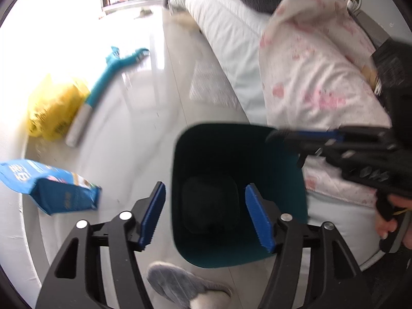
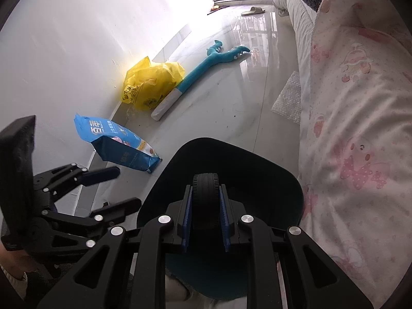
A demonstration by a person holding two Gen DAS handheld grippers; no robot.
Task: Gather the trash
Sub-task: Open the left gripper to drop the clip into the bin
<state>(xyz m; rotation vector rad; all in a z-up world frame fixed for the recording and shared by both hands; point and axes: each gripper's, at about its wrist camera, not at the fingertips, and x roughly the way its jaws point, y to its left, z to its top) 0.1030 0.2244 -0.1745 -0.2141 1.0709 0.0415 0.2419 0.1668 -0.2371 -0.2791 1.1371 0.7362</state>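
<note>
One blue bag, Chinese print — unreadable, yellow bag

I read the supporting surface as a glossy pale tiled floor running beside a white wall. 6 items rest directly on it. A teal waste bin stands upright in the foreground, just beside the bed edge. A blue printed pouch lies on its side near the wall. Farther back, a crumpled yellow plastic bag sits against the wall base, touching a long teal-and-white plush toy. A bubble-wrap sheet lies beside the bed. 1 slipper rests near the far doorway.
</note>
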